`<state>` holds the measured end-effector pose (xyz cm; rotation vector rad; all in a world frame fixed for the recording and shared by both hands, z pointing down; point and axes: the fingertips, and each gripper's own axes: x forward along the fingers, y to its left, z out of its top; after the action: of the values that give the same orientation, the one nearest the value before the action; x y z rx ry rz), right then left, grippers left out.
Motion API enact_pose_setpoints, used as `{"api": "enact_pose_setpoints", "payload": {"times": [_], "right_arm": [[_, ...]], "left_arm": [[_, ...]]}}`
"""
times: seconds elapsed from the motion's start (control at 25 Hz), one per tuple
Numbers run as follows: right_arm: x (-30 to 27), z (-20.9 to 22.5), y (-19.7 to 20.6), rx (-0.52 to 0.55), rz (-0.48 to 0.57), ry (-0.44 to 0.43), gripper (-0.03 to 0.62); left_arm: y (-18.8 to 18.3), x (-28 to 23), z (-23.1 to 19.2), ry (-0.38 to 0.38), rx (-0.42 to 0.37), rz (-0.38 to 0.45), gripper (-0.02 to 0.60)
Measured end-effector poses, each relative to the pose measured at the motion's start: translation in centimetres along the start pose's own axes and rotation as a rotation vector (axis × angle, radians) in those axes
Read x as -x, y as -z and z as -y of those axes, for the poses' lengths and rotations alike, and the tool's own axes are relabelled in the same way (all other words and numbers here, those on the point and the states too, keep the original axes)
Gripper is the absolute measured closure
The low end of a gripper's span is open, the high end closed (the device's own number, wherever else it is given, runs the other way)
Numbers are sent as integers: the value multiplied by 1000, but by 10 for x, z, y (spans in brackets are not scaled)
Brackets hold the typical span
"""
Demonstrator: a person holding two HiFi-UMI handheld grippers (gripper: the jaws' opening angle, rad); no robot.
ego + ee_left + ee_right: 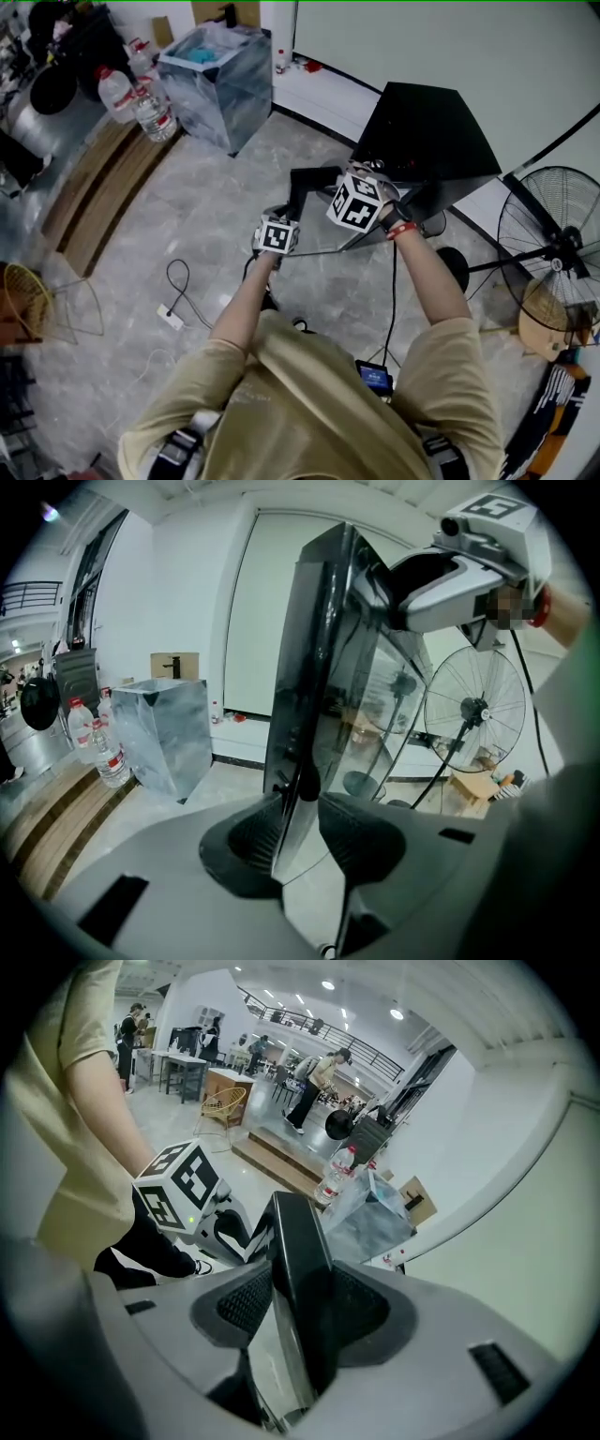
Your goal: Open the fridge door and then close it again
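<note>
The small black fridge (427, 131) stands on a pale marbled floor (216, 197) against a white wall, its flat matt top wedge-shaped from the head view. Its dark-framed glass door (314, 667) stands swung out from the cabinet toward the person. In the left gripper view it is seen edge-on: a thick black frame above, thinning to a glossy pane that mirrors a black pedestal fan (473, 710).

The left gripper (298, 832) has its jaws partly closed. The ribbed pads sit on either side of the door's thin lower edge and pinch it. The door rises straight up out of the gap between them.

The right gripper (300, 1307) holds its jaws wider, closed on the thick black frame of the door, which fills the space between the two pads and touches both. The frame runs up and away from the jaws, tilted slightly left in the right gripper view.

From the head view, the right gripper sits close to the fridge's front corner. The left gripper is nearer the person, further along the door.
</note>
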<state>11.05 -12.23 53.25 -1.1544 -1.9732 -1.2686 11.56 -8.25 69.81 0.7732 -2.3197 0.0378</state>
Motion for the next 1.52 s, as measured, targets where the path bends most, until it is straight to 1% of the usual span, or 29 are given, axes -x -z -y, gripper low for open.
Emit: {"api": "enact_pose_setpoints", "payload": {"times": [0.24, 0.36, 0.4, 0.48, 0.64, 0.84, 1.0, 1.16, 1.24, 1.4, 1.52], "right_arm": [[-11, 21, -1, -50, -5, 28, 379], [-18, 33, -2, -74, -4, 40, 379], [-20, 37, -1, -83, -4, 43, 379], [-24, 46, 1, -104, -5, 41, 379], [-33, 62, 4, -149, -2, 29, 379], [-41, 78, 5, -185, -6, 72, 379], [-50, 95, 11, -215, -21, 102, 379], [-56, 108, 17, -252, -42, 135, 379], [-61, 115, 18, -267, -56, 154, 379], [-64, 129, 24, -303, -73, 174, 379], [-67, 137, 29, -318, -83, 182, 379]], "left_arm": [[-18, -16, -16, 37, -39, 4, 449], [-25, -22, -28, 42, -52, -9, 448], [-29, -25, -29, 54, -56, -9, 448], [-37, -32, -31, 82, -67, -2, 448], [-49, -47, -42, 95, -103, -9, 448], [-62, -57, -53, 117, -127, -25, 446], [-76, -74, -59, 154, -147, -24, 445], [-87, -90, -62, 195, -182, -20, 445], [-91, -98, -66, 204, -196, -22, 445], [-102, -107, -69, 216, -196, -27, 444], [-110, -118, -68, 255, -222, -36, 443]]}}
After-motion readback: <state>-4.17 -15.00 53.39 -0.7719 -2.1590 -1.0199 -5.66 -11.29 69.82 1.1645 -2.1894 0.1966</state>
